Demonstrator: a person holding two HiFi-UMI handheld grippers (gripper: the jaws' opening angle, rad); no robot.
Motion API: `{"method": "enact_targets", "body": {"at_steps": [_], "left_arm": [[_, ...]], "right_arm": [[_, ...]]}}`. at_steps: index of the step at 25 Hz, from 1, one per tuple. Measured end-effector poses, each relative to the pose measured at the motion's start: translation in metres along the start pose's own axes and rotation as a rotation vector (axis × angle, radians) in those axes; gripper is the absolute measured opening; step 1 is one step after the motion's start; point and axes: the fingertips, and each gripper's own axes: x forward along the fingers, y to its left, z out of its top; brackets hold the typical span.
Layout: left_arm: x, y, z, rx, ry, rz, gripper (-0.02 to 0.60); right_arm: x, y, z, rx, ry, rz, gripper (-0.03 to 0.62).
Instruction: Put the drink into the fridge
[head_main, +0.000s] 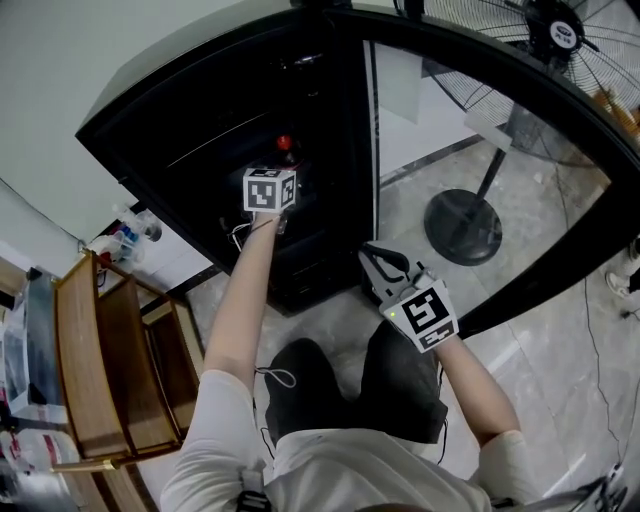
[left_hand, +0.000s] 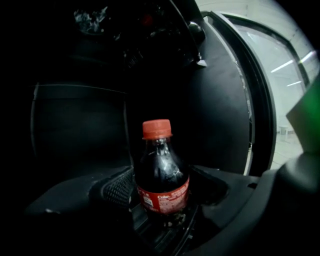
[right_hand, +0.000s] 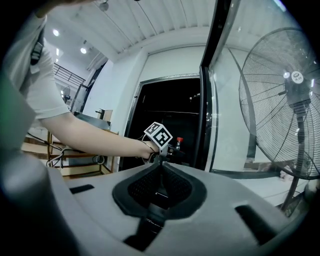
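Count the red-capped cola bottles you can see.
1. The cola bottle is upright between the jaws of the left gripper, inside the fridge; others may be hidden in its dark interior.

A dark drink bottle (left_hand: 161, 175) with 1 red cap (left_hand: 156, 129) and a red label (left_hand: 165, 198) stands upright in the lower middle of the frame, between the 2 jaws of the left gripper (left_hand: 164, 192). The jaws stand apart. The meshed pad (left_hand: 118, 188) at the left is just beside the bottle, and at the right a dark gap shows. Behind is the black inside of the fridge (left_hand: 75, 125). Its door frame (left_hand: 260, 100) curves down the right side, with bright room beyond. A blurred green shape (left_hand: 306, 117) sits at the right edge.
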Motion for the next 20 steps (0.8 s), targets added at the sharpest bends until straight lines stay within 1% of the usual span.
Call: {"method": "enact_targets", "body": {"at_steps": [5, 7, 11, 15, 16, 20], "left_arm": [[-0.018, 0.002, 0.016, -0.007, -0.079, 0.03, 0.33], [-0.028, -0.002, 0.017, -0.01, -0.106, 0.032, 0.33], [-0.05, -0.008, 0.015, 0.014, -0.139, 0.032, 0.33], [-0.074, -0.01, 0.017, 0.025, -0.195, 0.035, 0.33], [-0.081, -0.012, 0.017, 0.028, -0.209, 0.032, 0.326], [-0.108, -0.014, 0.012, 0.032, -0.256, 0.023, 0.274]], "right_arm": [[0.002, 0.004, 0.008, -0.014, -0.014, 0.001, 0.014], [0.004, 0.008, 0.012, -0.011, -0.019, 0.001, 0.014], [0.011, 0.018, 0.016, -0.016, -0.017, 0.01, 0.014], [0.018, 0.022, 0.011, -0.004, -0.018, -0.008, 0.014], [0.021, 0.023, 0.01, 0.004, -0.015, -0.015, 0.014], [0.031, 0.024, 0.005, 0.026, -0.013, -0.044, 0.014]]}}
